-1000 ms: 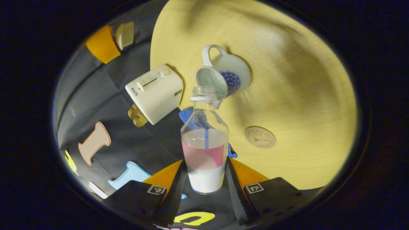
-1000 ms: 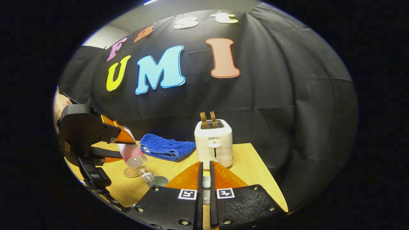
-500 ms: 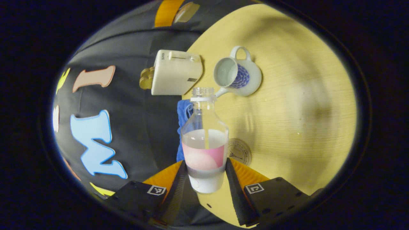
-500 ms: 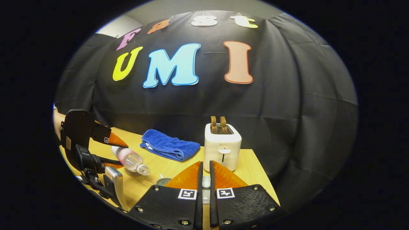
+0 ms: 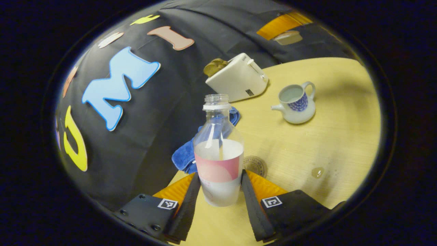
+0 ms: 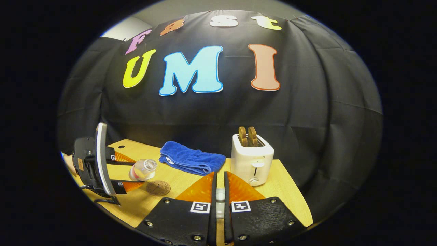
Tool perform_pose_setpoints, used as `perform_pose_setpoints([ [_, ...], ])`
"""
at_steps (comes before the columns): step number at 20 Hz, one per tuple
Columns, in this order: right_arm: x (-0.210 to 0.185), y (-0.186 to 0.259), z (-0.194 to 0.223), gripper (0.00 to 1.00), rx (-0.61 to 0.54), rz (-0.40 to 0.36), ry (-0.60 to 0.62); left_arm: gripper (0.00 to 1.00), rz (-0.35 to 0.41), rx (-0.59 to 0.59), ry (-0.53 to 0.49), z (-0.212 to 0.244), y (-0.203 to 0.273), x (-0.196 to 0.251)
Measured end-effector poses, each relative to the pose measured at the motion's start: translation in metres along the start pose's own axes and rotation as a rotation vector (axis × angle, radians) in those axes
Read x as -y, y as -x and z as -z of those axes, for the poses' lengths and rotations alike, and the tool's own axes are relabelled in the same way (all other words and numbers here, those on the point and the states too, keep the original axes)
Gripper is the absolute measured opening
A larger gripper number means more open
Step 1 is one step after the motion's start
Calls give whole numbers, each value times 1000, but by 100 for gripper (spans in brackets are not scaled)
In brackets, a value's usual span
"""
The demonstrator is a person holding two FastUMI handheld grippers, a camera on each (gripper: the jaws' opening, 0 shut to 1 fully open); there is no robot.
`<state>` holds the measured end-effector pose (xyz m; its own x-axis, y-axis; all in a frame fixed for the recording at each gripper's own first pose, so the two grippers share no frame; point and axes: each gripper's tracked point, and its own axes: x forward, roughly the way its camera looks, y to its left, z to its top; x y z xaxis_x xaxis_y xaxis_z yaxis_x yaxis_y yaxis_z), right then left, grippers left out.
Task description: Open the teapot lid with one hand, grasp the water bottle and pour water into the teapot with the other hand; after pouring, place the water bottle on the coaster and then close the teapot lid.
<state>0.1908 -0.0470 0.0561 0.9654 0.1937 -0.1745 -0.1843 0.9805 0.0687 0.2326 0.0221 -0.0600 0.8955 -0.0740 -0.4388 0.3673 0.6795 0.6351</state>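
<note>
A clear water bottle (image 5: 218, 160) with a pink label, uncapped and partly full, sits between the fingers of my left gripper (image 5: 219, 175), which is shut on it. Just behind it on the right lies the round coaster (image 5: 256, 164). The white and blue teapot (image 5: 295, 104) stands open farther right, apart from the bottle. In the right gripper view the left gripper (image 6: 131, 171) holds the bottle (image 6: 143, 168) tilted above the table by the coaster (image 6: 158, 188). My right gripper (image 6: 219, 175) is shut on the teapot lid (image 6: 220, 195); the lid (image 5: 287, 37) hangs high over the table.
A white toaster (image 6: 252, 159) with toast stands at the back of the wooden table (image 6: 273, 186). A folded blue towel (image 6: 191, 160) lies left of it. A water drop (image 5: 317, 172) sits on the table right of the coaster.
The left gripper has swung the bottle back from its tipped pose at the teapot's mouth and carried it away toward the coaster. The right gripper has held the lid nearly in place.
</note>
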Motion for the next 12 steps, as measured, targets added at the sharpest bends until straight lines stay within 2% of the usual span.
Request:
perform_pose_setpoints([
  [3,-12,-7,0,8,5,-2,-12,77,7,54,153,-2,-4,5],
  [8,-23,-20,3,9,16,-6,-45,77,-26,165,437,-7,-6,2],
  [12,-31,-26,6,9,24,-18,-63,77,-31,191,564,-3,-3,-3],
])
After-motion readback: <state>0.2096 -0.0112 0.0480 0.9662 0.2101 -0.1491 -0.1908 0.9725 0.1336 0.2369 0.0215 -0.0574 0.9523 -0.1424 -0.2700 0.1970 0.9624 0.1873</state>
